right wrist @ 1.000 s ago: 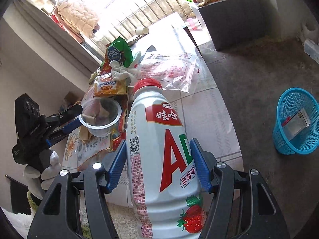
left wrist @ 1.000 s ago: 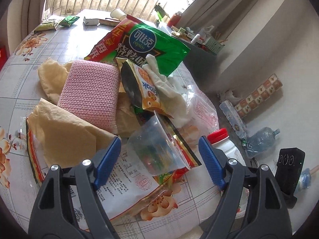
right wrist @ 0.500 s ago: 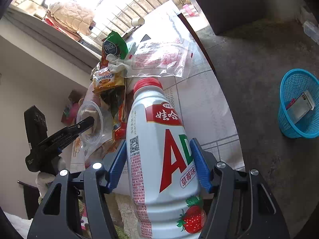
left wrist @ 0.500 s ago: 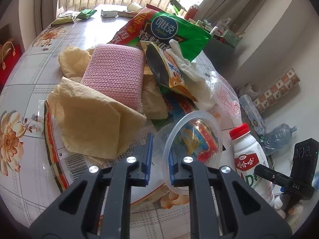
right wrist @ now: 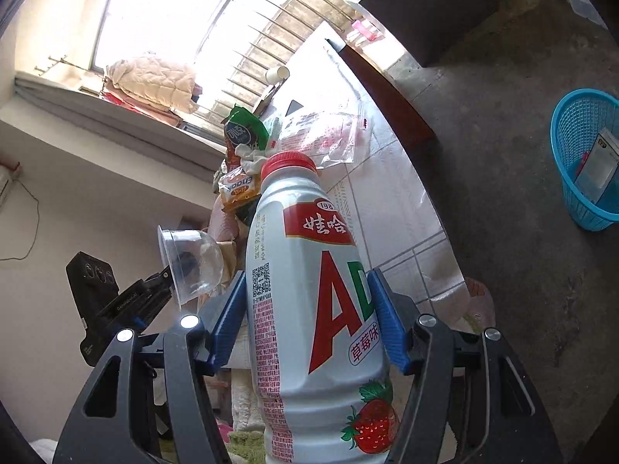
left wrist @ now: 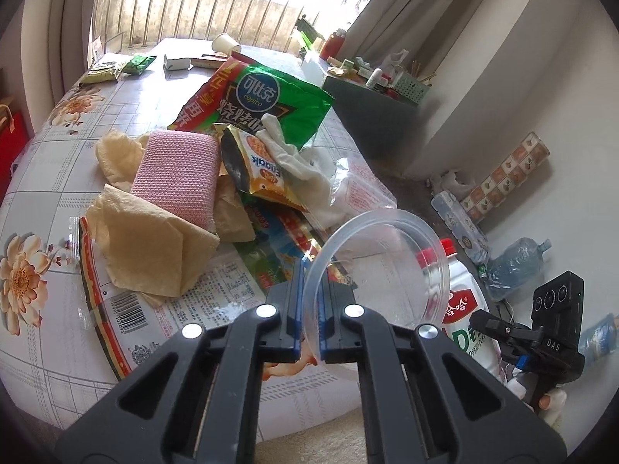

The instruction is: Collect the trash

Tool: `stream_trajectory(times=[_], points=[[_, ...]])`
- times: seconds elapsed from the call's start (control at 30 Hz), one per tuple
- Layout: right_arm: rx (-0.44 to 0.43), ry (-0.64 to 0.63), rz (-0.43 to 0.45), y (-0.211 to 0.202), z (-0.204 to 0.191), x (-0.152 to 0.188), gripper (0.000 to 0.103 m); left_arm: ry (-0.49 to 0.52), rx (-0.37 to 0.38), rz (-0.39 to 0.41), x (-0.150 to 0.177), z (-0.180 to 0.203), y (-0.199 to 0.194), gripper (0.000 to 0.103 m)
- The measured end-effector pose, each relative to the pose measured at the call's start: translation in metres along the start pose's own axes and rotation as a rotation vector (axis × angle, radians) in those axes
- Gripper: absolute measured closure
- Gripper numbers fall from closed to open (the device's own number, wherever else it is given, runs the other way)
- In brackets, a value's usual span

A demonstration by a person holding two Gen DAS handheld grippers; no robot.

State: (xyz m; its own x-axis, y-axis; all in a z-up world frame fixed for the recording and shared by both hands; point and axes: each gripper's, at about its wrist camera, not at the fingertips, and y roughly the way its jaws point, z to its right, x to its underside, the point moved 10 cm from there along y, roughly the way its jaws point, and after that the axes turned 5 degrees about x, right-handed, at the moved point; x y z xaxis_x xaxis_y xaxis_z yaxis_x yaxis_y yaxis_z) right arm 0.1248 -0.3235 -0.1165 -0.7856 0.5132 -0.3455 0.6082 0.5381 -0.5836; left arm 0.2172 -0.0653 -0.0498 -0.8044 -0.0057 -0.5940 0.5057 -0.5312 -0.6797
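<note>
Pick-up step, both loads in hand. Left gripper [left wrist: 309, 324] pinched nearly flat on the rim of a clear round plastic cup [left wrist: 381, 270], held off the flower-patterned tabletop [left wrist: 58, 123], beside the litter heap of tan paper and snack wrappers. Right gripper [right wrist: 309, 321] clamped about half wide on a white plastic drink bottle with red cap [right wrist: 309, 290], clear of that tabletop's edge. Next: carrying both over the floor to the blue mesh plastic basket [right wrist: 580, 178], well away from that tabletop. A second ago: left jaws wide around the cup resting in the heap; since snapped shut and lifted.
</note>
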Motion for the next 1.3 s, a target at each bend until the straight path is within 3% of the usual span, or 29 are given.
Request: stream_trajectory(times=[0.2,0.4,0.5,0.63,0.77,0.8,0.83,0.9,1.13,1.3], points=[[0.032,0.101,0.166,-0.064,0.045,-0.017,0.042,0.108,0.108,-0.087,-0.005,0.075,0.037,0.098],[0.109,0.300,0.277,-0.111,0.139,-0.033,0.042,0.217,0.211,-0.251,-0.002,0.172,0.120,0.098],[0.156,0.403,0.293,-0.115,0.191,-0.045,0.042,0.279,0.212,-0.352,0.008,0.213,0.176,0.098],[0.178,0.516,0.254,-0.100,0.254,-0.065,0.042,0.372,0.140,-0.461,0.027,0.247,0.258,0.098],[0.197,0.593,0.198,-0.068,0.304,-0.094,0.042,0.378,0.117,-0.540,0.041,0.267,0.328,0.098],[0.200,0.593,0.178,-0.058,0.315,-0.103,0.041,0.381,0.115,-0.539,0.040,0.271,0.343,0.094],[0.214,0.602,0.159,-0.050,0.327,-0.109,0.040,0.381,0.113,-0.537,0.039,0.274,0.355,0.088],[0.243,0.599,0.133,-0.032,0.352,-0.121,0.038,0.362,0.113,-0.519,0.037,0.276,0.371,0.057],[0.368,0.596,0.036,0.017,0.413,-0.111,0.037,0.333,0.123,-0.498,0.039,0.254,0.369,0.056],[0.382,0.586,0.027,0.020,0.414,-0.094,0.038,0.299,0.131,-0.473,0.032,0.233,0.349,0.056]])
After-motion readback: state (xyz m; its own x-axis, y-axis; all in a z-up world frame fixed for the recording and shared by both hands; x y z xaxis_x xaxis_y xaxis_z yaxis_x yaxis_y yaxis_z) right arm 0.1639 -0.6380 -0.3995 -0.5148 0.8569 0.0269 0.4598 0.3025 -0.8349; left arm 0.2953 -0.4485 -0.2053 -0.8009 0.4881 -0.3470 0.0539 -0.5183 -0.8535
